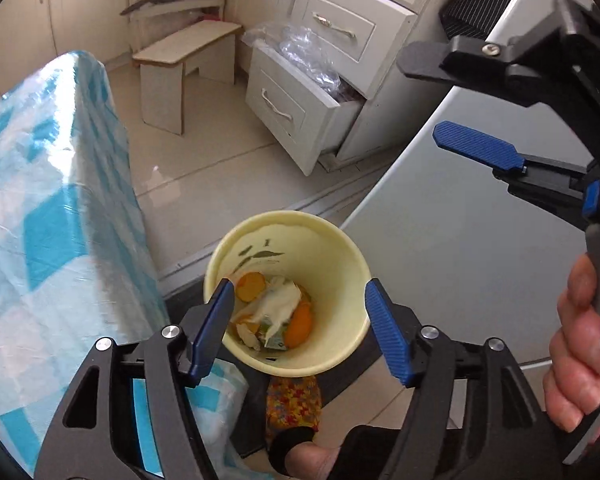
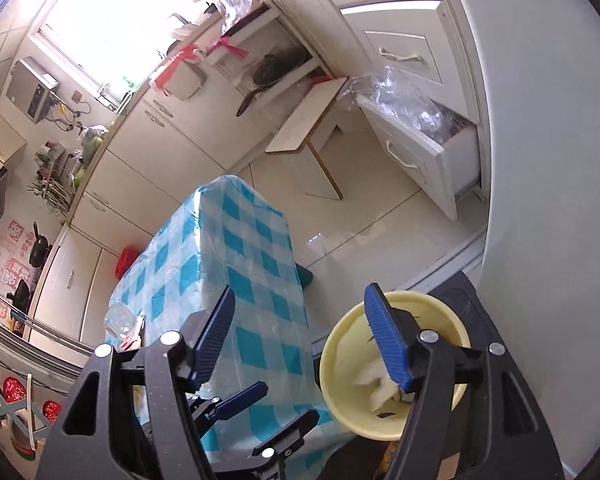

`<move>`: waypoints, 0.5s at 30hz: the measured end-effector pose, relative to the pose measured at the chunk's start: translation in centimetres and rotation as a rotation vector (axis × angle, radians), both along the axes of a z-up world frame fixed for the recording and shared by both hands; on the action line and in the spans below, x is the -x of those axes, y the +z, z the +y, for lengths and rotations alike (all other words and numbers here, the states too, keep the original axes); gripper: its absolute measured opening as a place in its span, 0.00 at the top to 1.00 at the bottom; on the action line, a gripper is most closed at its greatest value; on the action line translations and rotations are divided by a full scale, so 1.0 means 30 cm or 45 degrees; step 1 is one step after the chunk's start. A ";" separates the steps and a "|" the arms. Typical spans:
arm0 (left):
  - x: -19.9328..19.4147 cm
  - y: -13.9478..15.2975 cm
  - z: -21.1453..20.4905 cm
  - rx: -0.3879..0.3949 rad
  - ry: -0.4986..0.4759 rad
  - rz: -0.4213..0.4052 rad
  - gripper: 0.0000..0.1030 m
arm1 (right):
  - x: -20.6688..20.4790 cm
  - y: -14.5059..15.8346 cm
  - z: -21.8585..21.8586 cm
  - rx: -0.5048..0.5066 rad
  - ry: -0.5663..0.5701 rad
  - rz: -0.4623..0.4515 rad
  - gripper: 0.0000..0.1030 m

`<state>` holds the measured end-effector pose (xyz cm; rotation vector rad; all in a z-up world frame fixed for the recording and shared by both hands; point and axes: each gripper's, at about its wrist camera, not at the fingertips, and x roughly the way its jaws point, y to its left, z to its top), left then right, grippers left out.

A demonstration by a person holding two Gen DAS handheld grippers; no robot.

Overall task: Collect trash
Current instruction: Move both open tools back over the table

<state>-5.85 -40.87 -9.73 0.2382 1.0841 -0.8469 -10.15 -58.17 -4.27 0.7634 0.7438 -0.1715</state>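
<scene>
Left wrist view has the left gripper (image 1: 300, 320) spread wide, empty, straddling a pale yellow paper cup (image 1: 332, 248) of orange peel and crumpled tissue, while the right gripper (image 1: 420, 100), also parted, hovers beside the blue-checked table (image 1: 51, 208).

A bin (image 1: 287, 292) sits near, on the floor, with peels (image 1: 300, 326) and crumpled paper (image 1: 279, 306) in it. The table (image 1: 51, 216) stands to its left. Far behind, a stool (image 1: 183, 46) stands left of an open drawer (image 1: 300, 108) holding plastic bags (image 1: 308, 50).
</scene>
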 end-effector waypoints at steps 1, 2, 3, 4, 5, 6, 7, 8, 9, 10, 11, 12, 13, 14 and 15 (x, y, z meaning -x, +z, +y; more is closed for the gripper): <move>0.005 0.018 0.014 -0.009 0.000 -0.036 0.35 | -0.005 0.004 0.003 0.003 0.001 -0.002 0.36; 0.009 0.040 0.034 -0.021 0.003 -0.083 0.33 | -0.009 0.009 0.006 0.006 0.001 -0.005 0.36; 0.015 0.062 0.061 -0.032 0.010 -0.131 0.29 | -0.015 0.013 0.012 0.013 0.003 -0.008 0.36; 0.021 0.086 0.094 -0.044 0.025 -0.181 0.25 | -0.023 0.020 0.022 0.027 0.008 -0.010 0.35; 0.021 0.107 0.120 -0.052 0.042 -0.225 0.23 | -0.029 0.029 0.034 0.048 0.012 -0.011 0.35; 0.019 0.129 0.154 -0.059 0.061 -0.266 0.21 | -0.034 0.038 0.047 0.073 0.014 -0.014 0.34; 0.018 0.152 0.191 -0.066 0.080 -0.305 0.19 | -0.042 0.051 0.063 0.102 0.020 -0.020 0.33; 0.012 0.176 0.229 -0.073 0.102 -0.343 0.18 | -0.048 0.061 0.081 0.129 0.024 -0.025 0.32; 0.009 0.197 0.270 -0.079 0.123 -0.377 0.17 | -0.056 0.074 0.099 0.161 0.029 -0.031 0.31; 0.007 0.218 0.314 -0.086 0.146 -0.413 0.15 | -0.065 0.088 0.123 0.198 0.036 -0.038 0.31; 0.002 0.239 0.360 -0.095 0.170 -0.447 0.14 | -0.072 0.098 0.143 0.231 0.042 -0.045 0.29; -0.002 0.259 0.402 -0.103 0.192 -0.476 0.13 | -0.080 0.114 0.168 0.270 0.048 -0.055 0.27; -0.007 0.276 0.445 -0.110 0.211 -0.500 0.12 | -0.087 0.125 0.190 0.304 0.052 -0.065 0.26; -0.014 0.293 0.492 -0.117 0.232 -0.524 0.11 | -0.094 0.137 0.213 0.338 0.057 -0.079 0.25; -0.021 0.307 0.535 -0.126 0.251 -0.547 0.10 | -0.101 0.150 0.236 0.372 0.063 -0.095 0.23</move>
